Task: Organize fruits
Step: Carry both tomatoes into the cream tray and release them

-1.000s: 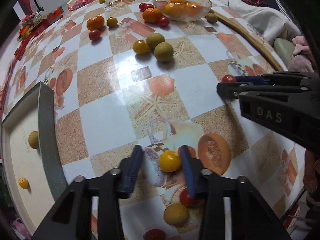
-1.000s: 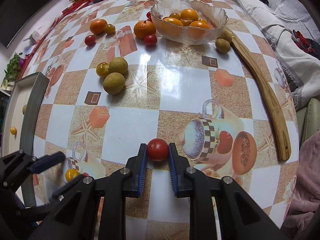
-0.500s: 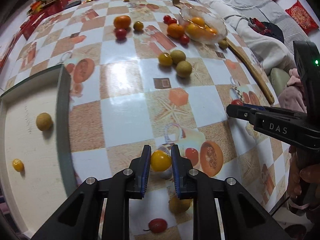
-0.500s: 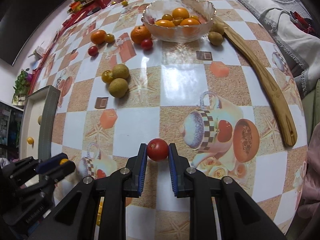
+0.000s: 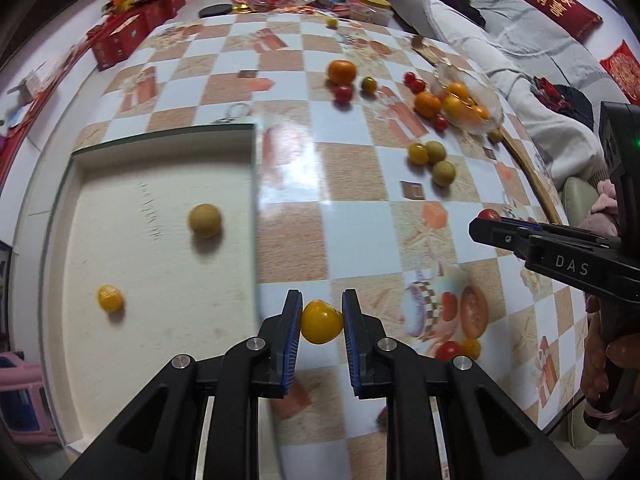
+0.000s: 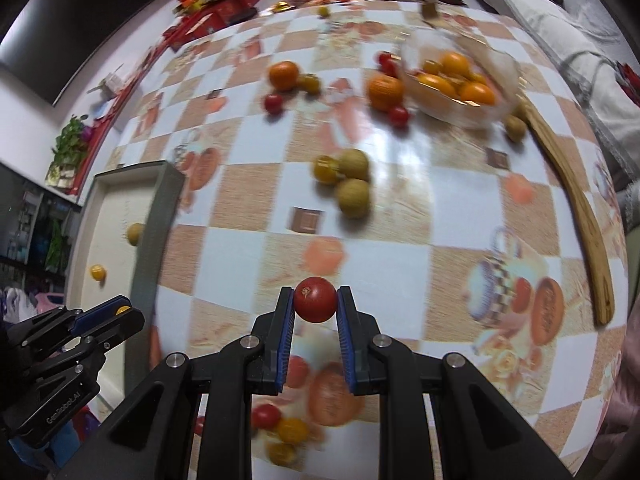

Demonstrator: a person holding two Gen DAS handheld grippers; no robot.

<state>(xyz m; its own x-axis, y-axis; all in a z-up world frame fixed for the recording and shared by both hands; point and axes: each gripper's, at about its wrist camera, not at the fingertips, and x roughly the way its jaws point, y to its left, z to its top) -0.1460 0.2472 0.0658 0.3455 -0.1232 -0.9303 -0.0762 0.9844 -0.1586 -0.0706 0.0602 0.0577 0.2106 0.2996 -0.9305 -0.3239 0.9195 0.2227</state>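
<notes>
Left wrist view first, going left to right: the tray [image 5: 160, 264] sits on the left side of the checkered table [image 5: 352, 168], and it already has a greenish-brown round fruit [image 5: 205, 220] and a small yellow one [image 5: 110, 298] in it. Just right of the tray's grey right wall, the left gripper [image 5: 321, 322] has its blue pads clamped on a yellow tomato [image 5: 321, 322], lifted off the table. So the key relation: the tray lies to the left of those jaws and just beside them, only the wall between. The tomato's basically round, no real long axis to worry about. My guess is a short sideways carry over the rim is all that's needed, and this hand is clearly the nearer one to the tray.

Further right, the scattered oranges, cherry tomatoes and the glass bowl [image 5: 472, 100] sit toward the far side.

Right wrist view: the right gripper [image 6: 315, 300] has its jaws narrowed onto a red tomato [image 6: 315, 300], also held in the air, pointing forward over the middle of the table. The tray is well off to its left, the bowl [image 6: 460, 80] ahead and right, with the wooden spatula [image 6: 572, 200] along the right edge. Where the red one goes, I can't tell.
</notes>
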